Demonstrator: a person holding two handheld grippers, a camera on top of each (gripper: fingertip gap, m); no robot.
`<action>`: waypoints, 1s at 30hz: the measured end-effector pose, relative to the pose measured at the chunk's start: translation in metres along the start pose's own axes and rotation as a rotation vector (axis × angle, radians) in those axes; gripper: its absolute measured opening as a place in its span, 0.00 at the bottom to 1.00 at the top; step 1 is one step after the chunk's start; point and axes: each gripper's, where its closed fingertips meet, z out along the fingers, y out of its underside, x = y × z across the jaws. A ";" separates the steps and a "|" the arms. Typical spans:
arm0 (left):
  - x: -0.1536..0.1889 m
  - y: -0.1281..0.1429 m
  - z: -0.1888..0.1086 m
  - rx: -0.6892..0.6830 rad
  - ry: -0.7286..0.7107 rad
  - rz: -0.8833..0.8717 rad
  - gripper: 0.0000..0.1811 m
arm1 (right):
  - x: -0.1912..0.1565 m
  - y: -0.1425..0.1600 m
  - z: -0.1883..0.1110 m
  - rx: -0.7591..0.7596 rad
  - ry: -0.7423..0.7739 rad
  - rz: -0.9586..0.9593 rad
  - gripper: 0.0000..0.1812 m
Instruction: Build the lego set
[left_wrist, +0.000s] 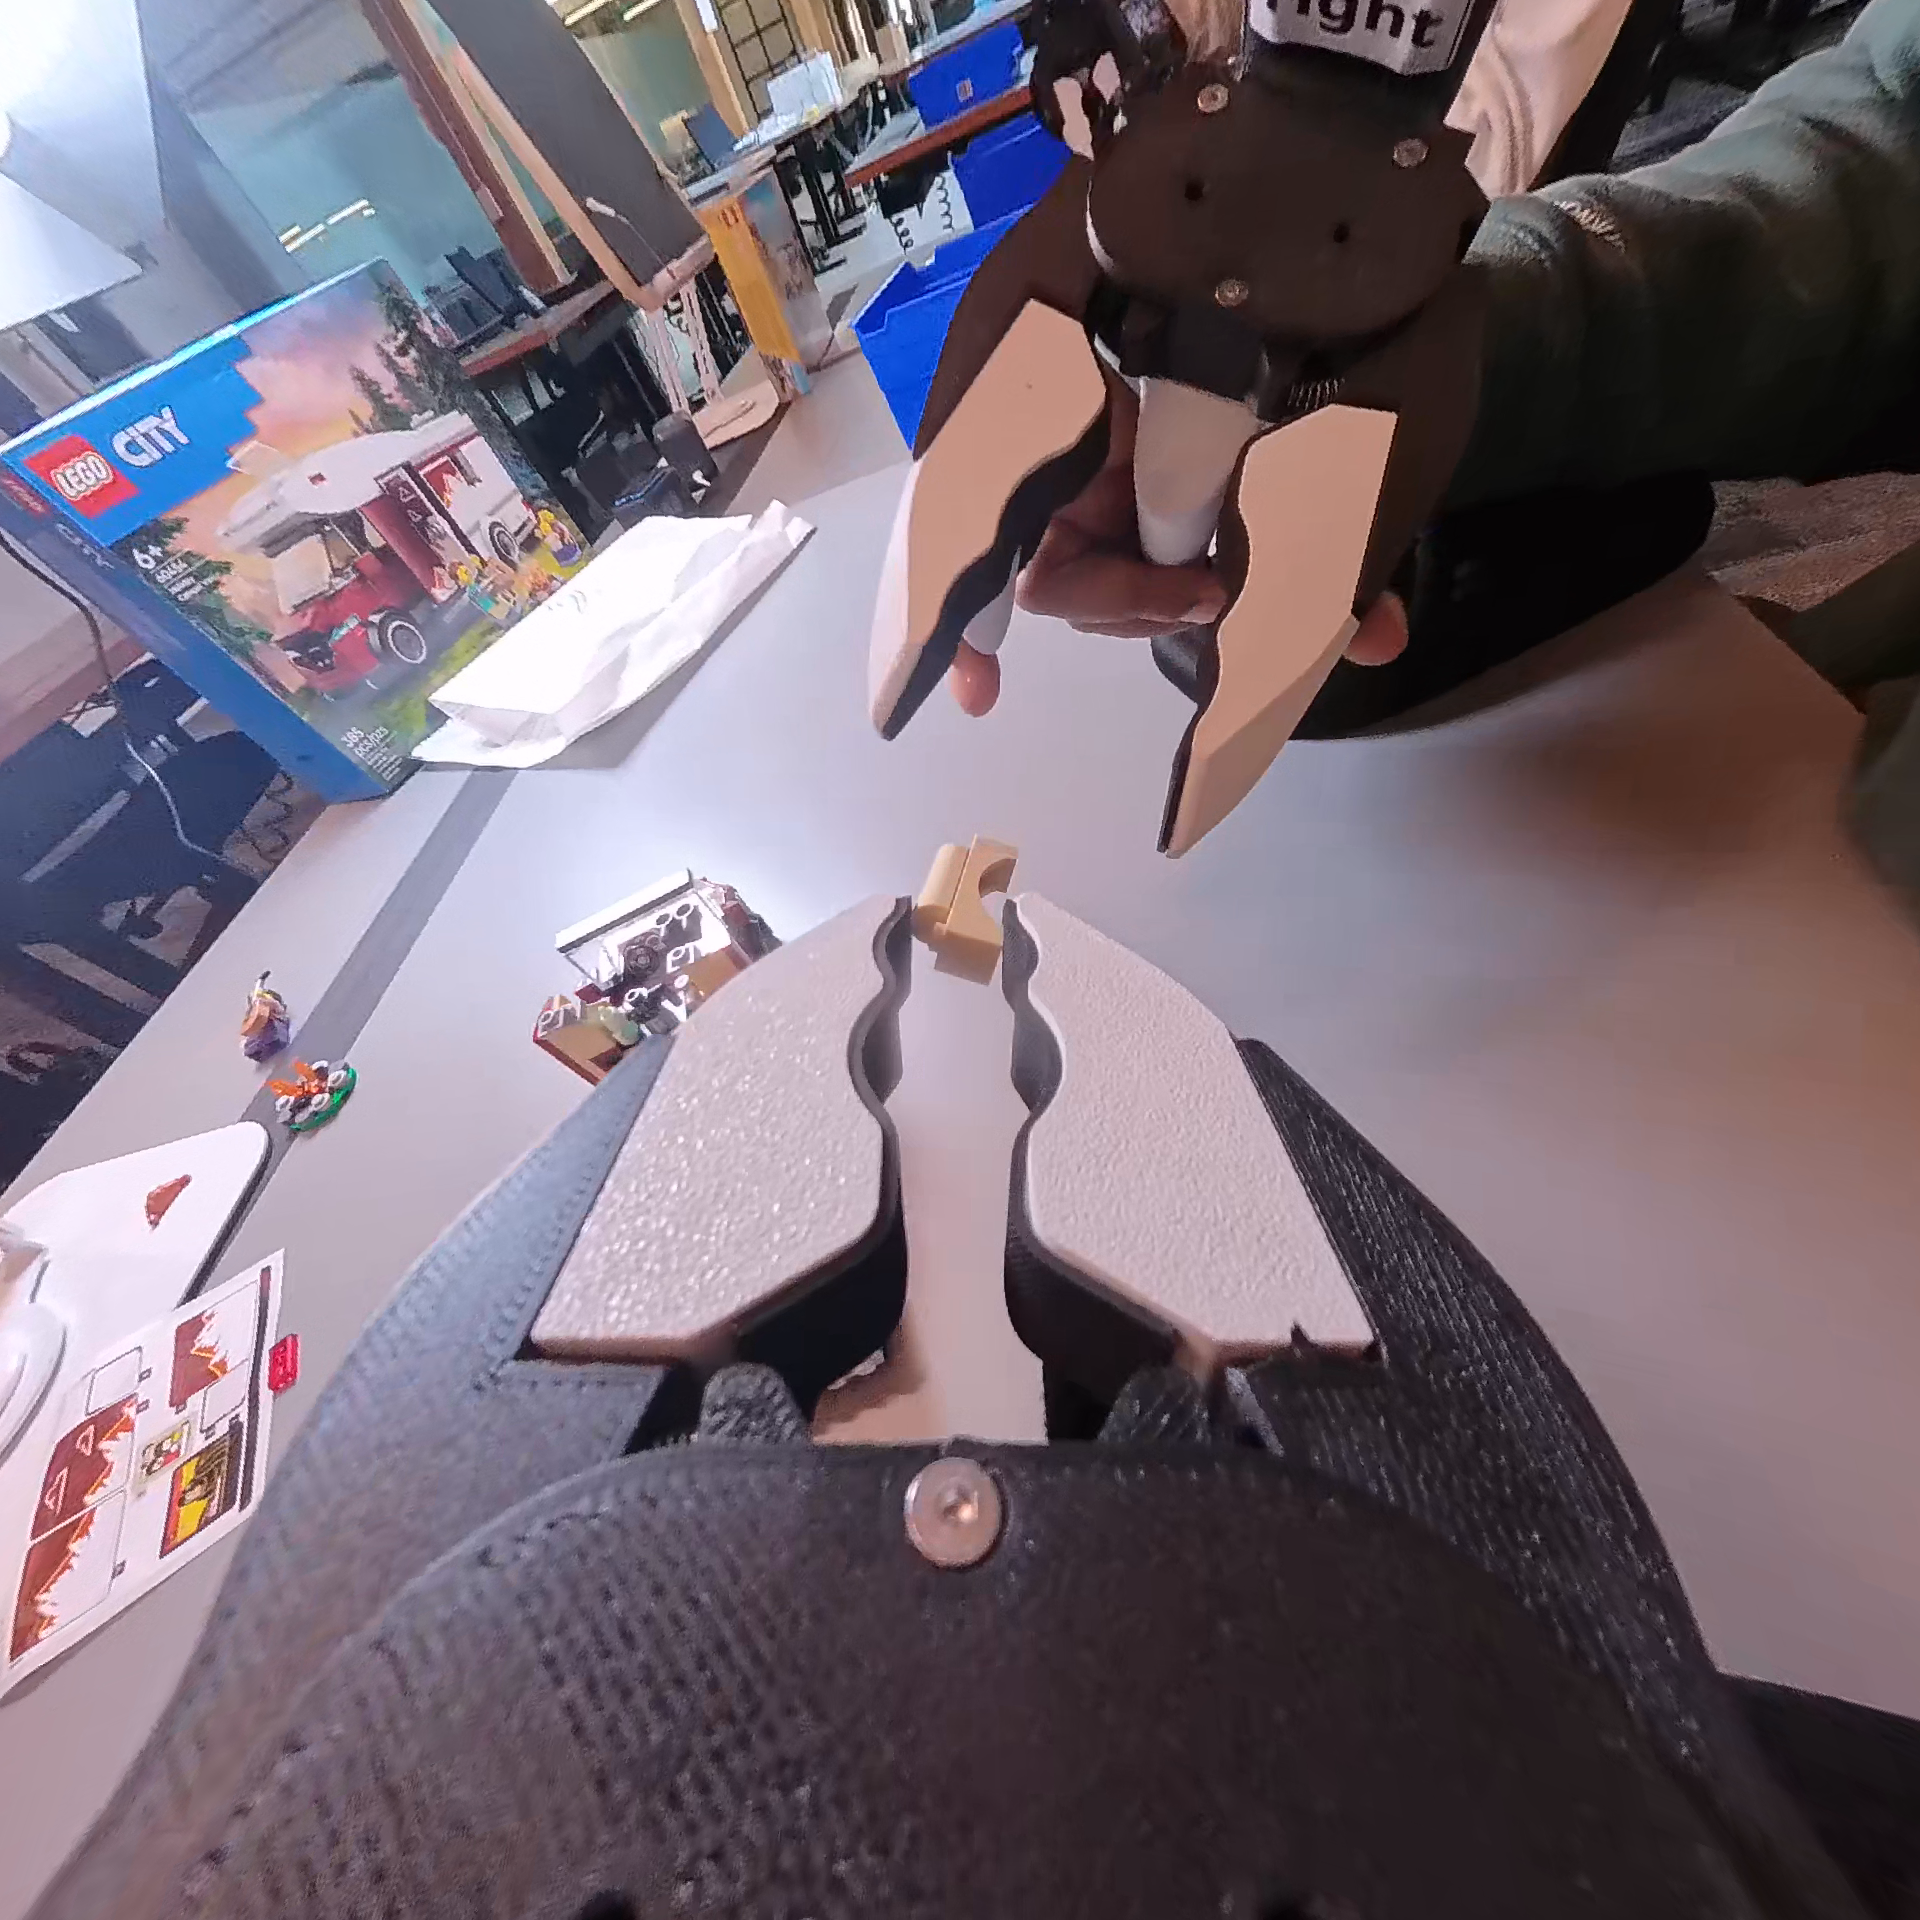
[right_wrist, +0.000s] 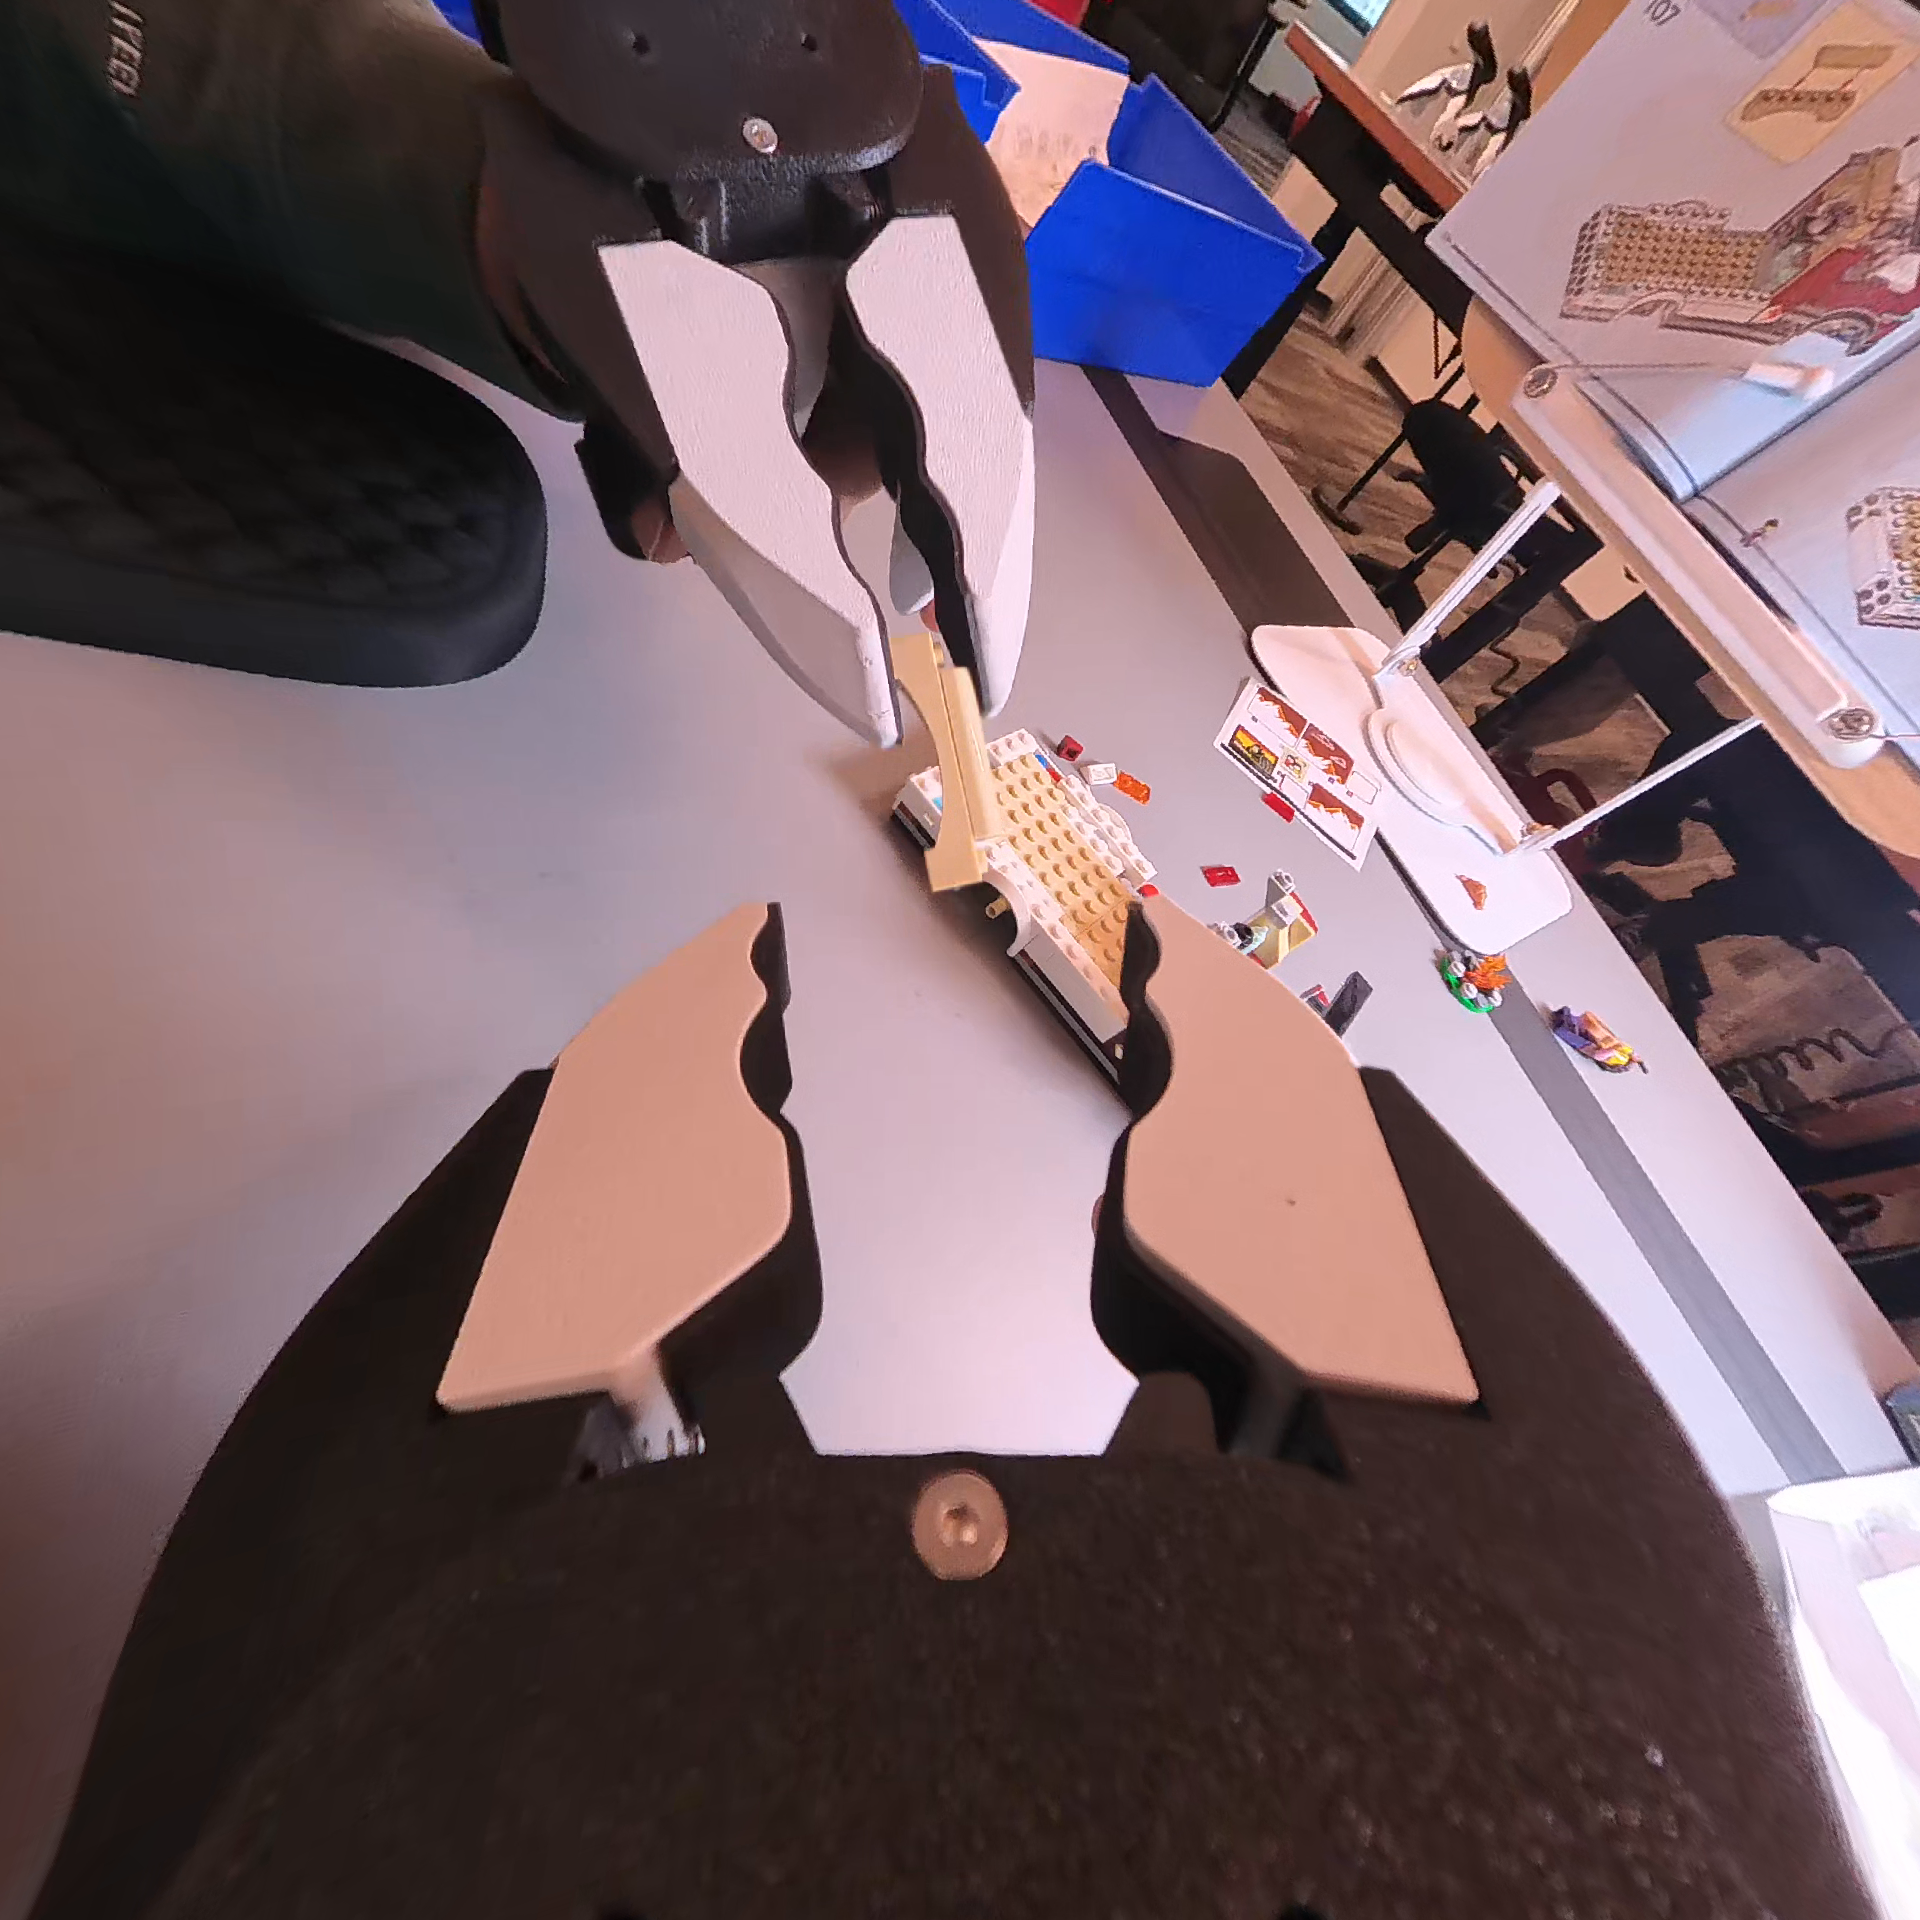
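The right wrist view alone shows the partly built white-and-tan studded lego model (right_wrist: 1049, 842) on the grey table (right_wrist: 416, 935), with a long tan lego piece (right_wrist: 956, 769) standing above it, pinched by the left gripper (right_wrist: 935, 707), whose jaws are nearly closed on its top end. The left wrist view shows only that piece's end (left_wrist: 964, 906) and the blue lego box (left_wrist: 291, 520). The right gripper (right_wrist: 956, 920) hangs open, holding nothing, its right finger (right_wrist: 1247, 1143) covering part of the model. A sticker sheet (right_wrist: 1304, 769) lies near.

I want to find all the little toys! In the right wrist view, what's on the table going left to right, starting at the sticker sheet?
Sticker sheet → white stand base → green and orange piece → purple figure.
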 end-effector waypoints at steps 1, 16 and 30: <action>0.000 -0.001 -0.001 0.005 -0.002 0.004 0.09 | 0.000 0.000 0.000 -0.001 0.001 0.000 0.34; 0.025 -0.044 -0.021 0.355 0.123 -0.138 0.09 | -0.016 -0.048 -0.018 0.320 -0.069 0.069 0.16; 0.026 -0.029 -0.015 0.275 0.202 -0.331 0.16 | -0.020 -0.046 -0.020 0.311 0.044 -0.157 0.06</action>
